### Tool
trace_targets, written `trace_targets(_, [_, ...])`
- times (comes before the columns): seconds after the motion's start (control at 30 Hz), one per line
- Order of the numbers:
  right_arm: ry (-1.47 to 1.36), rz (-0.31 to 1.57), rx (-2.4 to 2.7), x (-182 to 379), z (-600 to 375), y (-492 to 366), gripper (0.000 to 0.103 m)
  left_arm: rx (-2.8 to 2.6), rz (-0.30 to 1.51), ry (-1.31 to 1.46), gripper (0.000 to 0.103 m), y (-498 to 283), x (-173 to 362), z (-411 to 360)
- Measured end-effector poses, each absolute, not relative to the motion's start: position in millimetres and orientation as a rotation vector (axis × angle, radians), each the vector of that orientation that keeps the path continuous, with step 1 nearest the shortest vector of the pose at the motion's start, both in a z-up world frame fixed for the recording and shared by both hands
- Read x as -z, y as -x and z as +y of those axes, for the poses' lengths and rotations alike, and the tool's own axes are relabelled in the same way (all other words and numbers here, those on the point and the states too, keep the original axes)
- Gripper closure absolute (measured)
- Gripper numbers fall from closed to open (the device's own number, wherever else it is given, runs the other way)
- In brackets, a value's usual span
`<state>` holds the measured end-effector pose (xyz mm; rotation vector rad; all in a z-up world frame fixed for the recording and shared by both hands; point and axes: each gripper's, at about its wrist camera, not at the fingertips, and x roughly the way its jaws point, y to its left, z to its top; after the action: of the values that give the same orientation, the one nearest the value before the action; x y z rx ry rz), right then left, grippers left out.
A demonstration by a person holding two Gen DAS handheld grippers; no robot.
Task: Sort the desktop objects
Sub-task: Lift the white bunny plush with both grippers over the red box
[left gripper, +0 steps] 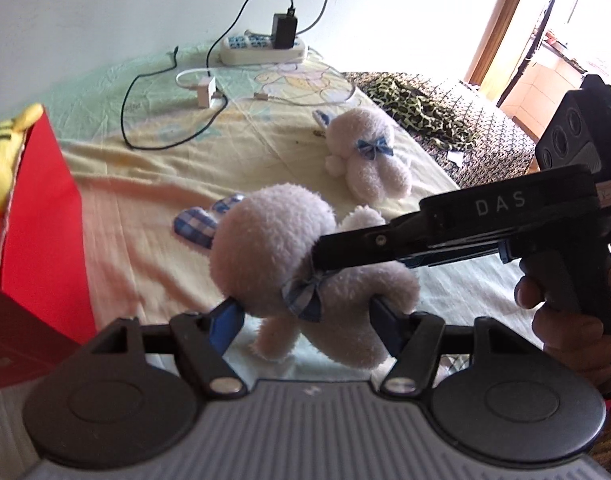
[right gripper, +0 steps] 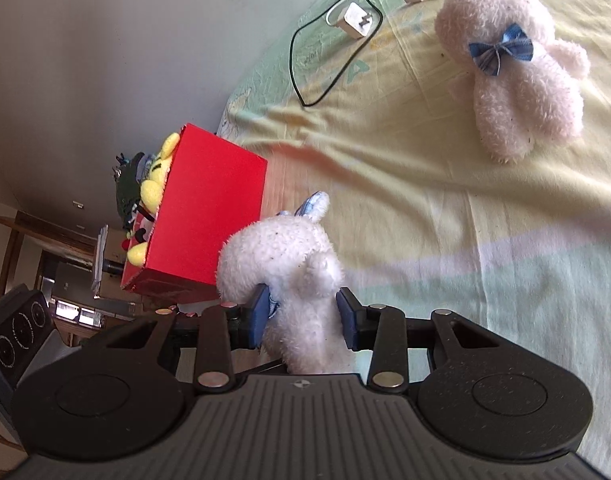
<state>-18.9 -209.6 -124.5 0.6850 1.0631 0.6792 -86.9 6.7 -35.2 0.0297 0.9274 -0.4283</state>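
Note:
A white plush bunny with blue checked ears and a blue bow is held above the bed by both grippers. My left gripper has its blue pads on either side of the bunny's body. My right gripper is shut on the same bunny and shows in the left wrist view as a black arm reaching in from the right. A second white bunny lies on the sheet further off. A red box with yellow plush toys stands at the left.
A white power strip with a black adapter stands at the far edge by the wall. A white charger and black cables lie on the yellow-green sheet. A leopard-print cloth lies at the right.

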Motion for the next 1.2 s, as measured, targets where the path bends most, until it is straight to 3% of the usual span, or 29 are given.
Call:
trace_targets(0.27, [-0.677, 0.822, -0.621, 67, -189, 46, 0.063, 0.503, 0.734, -0.095, 0.036, 105, -17, 45])
trace_targets(0.63, [-0.614, 0.633, -0.683, 10, -76, 53, 0.063, 0.445, 0.554, -0.108, 0.036, 123, -63, 175])
trace_targets(0.97, [-0.589, 0.594, -0.801, 6, 46, 30, 0.063, 0.301, 0.518, -0.132, 0.035, 124, -68, 285])
trace_targets(1.2, [-0.604, 0.650, -0.862, 25, 110, 16, 0.063, 0.211, 0.586, -0.140, 0.033, 109, -45, 337])
